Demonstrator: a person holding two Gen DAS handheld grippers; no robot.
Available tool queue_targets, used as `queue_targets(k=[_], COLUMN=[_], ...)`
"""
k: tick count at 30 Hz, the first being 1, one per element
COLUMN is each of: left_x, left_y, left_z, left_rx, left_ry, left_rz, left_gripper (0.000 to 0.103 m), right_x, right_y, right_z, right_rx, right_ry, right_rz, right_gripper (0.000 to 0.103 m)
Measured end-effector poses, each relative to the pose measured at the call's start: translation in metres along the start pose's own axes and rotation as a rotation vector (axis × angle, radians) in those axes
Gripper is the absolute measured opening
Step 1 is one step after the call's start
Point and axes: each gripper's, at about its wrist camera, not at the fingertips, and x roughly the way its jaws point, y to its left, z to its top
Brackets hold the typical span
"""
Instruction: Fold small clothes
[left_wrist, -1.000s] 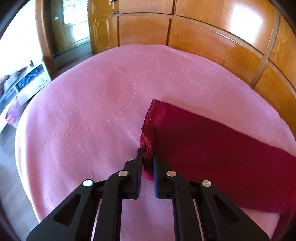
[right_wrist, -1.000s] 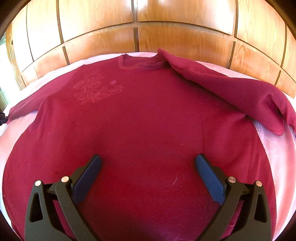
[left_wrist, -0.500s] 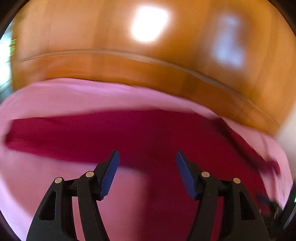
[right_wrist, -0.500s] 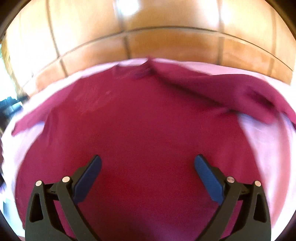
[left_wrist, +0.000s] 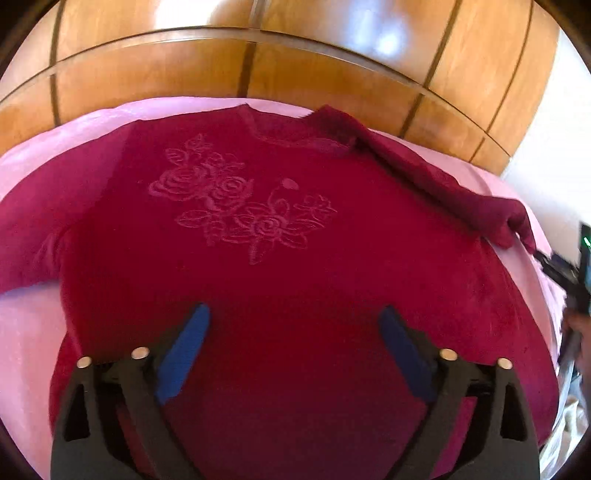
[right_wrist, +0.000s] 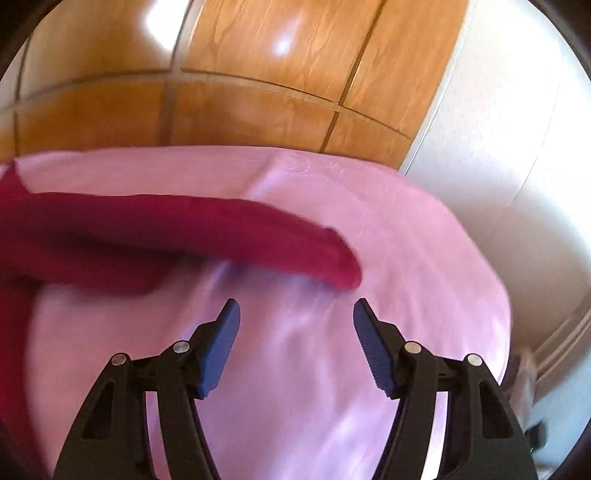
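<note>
Your dark red sweater lies flat, front up, on the pink cloth that covers the surface. Its knit looks soft and slightly fuzzy, and a tone-on-tone rose motif stands out in raised stitching on the chest, below a rounded ribbed neckline. The pink cloth is smooth with a faint sheen. Behind it runs glossy wooden panelling, split by dark grooves.

Your left gripper hangs over the lower body of the sweater. Its jaws have just been opening and now stand wide, with nothing between the 2 blue ribbed pads.

Only the left view shows the whole garment and the motif, with 1 sleeve folded across the shoulder toward the right edge.

The right view shows just 1 sleeve, a long rounded tube of red knit lying across the pink cloth, blurred, plus a pale wall at the right. Your right gripper sits just short of the cuff. Its jaws have just been closing but are still apart, holding nothing.
</note>
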Motion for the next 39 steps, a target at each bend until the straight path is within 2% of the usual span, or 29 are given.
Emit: queue_targets(k=[1, 3, 4, 5, 7, 13, 16, 18, 20, 22, 27, 28, 29, 31, 32, 33, 36, 37, 39], left_x=[0.004, 0.005, 0.003, 0.003, 0.002, 0.002, 0.001, 0.002, 0.001, 0.001, 0.001, 0.001, 0.001, 0.001, 0.001, 0.001, 0.001, 0.001, 0.001], left_y=[-0.004, -0.014, -0.017, -0.018, -0.017, -0.015, -0.015, -0.015, -0.016, -0.016, -0.016, -0.016, -0.016, -0.016, -0.015, -0.015, -0.015, -0.015, -0.015], left_z=[0.002, 0.001, -0.001, 0.000, 0.000, 0.000, 0.000, 0.000, 0.001, 0.001, 0.001, 0.001, 0.001, 0.001, 0.001, 0.001, 0.000, 0.000, 0.000], left_rx=[0.009, 0.027, 0.032, 0.034, 0.032, 0.030, 0.030, 0.031, 0.031, 0.031, 0.031, 0.031, 0.031, 0.032, 0.032, 0.032, 0.031, 0.032, 0.031], left_ry=[0.001, 0.010, 0.010, 0.011, 0.011, 0.012, 0.013, 0.014, 0.015, 0.015, 0.015, 0.015, 0.015, 0.016, 0.016, 0.016, 0.015, 0.015, 0.016], left_rz=[0.004, 0.022, 0.028, 0.032, 0.030, 0.026, 0.026, 0.028, 0.027, 0.028, 0.028, 0.028, 0.028, 0.028, 0.027, 0.027, 0.026, 0.025, 0.026], left_gripper=[0.098, 0.099, 0.099, 0.099, 0.099, 0.099, 0.099, 0.099, 0.099, 0.099, 0.099, 0.099, 0.099, 0.099, 0.099, 0.099, 0.099, 0.099, 0.099], right_x=[0.009, 0.029, 0.037, 0.041, 0.033, -0.048, -0.070, -0.070, -0.065, -0.041, 0.045, 0.055, 0.066, 0.075, 0.073, 0.070, 0.057, 0.054, 0.057], right_y=[0.000, 0.001, 0.000, -0.003, -0.015, -0.074, -0.094, -0.100, -0.099, -0.102, -0.099, -0.101, -0.102, -0.107, -0.113, -0.121, -0.135, -0.139, -0.138], right_z=[0.004, 0.015, 0.019, 0.023, 0.032, 0.055, 0.075, 0.091, 0.104, 0.118, 0.141, 0.142, 0.142, 0.140, 0.134, 0.129, 0.093, 0.072, 0.049], right_rx=[-0.008, -0.028, -0.041, -0.042, -0.015, 0.032, 0.039, 0.046, 0.053, 0.052, 0.096, 0.125, 0.164, 0.227, 0.281, 0.324, 0.503, 0.575, 0.657], right_ry=[0.004, 0.024, 0.040, 0.051, 0.027, -0.084, -0.091, -0.070, -0.005, 0.050, 0.176, 0.196, 0.208, 0.186, 0.176, 0.175, 0.180, 0.192, 0.230], right_rz=[-0.010, 0.000, 0.011, 0.024, 0.052, 0.119, 0.125, 0.118, 0.108, 0.083, -0.019, -0.019, -0.016, -0.039, -0.029, -0.001, 0.168, 0.258, 0.373], right_gripper=[0.061, 0.049, 0.029, 0.004, 0.004, 0.004, 0.004, 0.004, 0.004, 0.004, 0.005, 0.012, 0.035, 0.066, 0.067, 0.067, 0.065, 0.063, 0.054])
